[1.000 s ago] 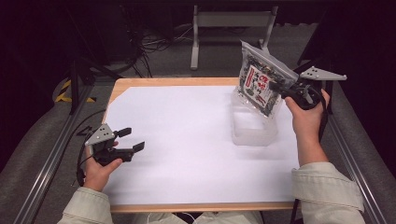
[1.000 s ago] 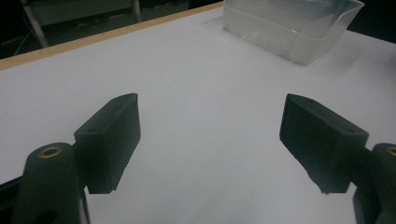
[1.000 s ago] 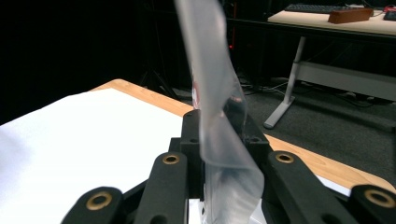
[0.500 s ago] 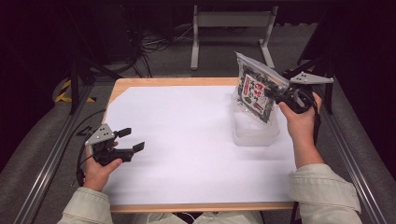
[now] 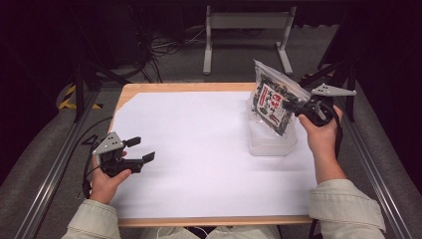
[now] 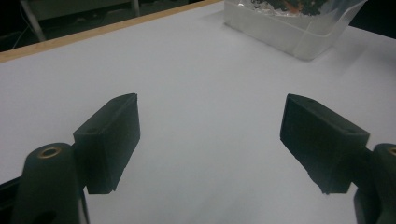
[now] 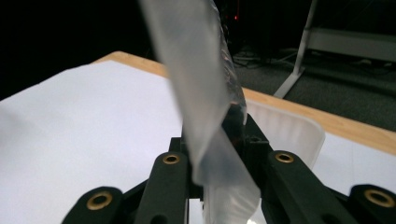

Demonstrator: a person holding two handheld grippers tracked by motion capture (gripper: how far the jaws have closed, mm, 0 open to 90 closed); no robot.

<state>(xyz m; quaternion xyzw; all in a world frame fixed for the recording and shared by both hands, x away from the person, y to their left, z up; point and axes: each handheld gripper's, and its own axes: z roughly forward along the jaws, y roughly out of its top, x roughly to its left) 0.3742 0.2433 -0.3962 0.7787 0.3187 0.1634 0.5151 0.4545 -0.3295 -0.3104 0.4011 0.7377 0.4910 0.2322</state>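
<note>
A clear plastic packet (image 5: 272,102) with dark contents and a red-and-white label hangs tilted over a clear plastic tub (image 5: 271,142) at the table's right side. My right gripper (image 5: 293,107) is shut on the packet's right edge. In the right gripper view the packet's clear edge (image 7: 205,107) is pinched between the jaws, with the tub's rim (image 7: 299,128) just beyond. My left gripper (image 5: 142,150) stands open and empty low over the white table sheet near the left front. In the left gripper view its gripper (image 6: 210,140) has wide-apart jaws with bare sheet between them, and the tub (image 6: 299,35) sits far off.
A white sheet (image 5: 199,149) covers the wooden table (image 5: 189,87). Metal rails (image 5: 47,184) run along both sides of the table. A grey stand (image 5: 249,30) and cables lie on the floor behind it.
My right gripper has come down and slightly left with the packet, bringing its lower end closer to the tub. The left gripper has stayed put.
</note>
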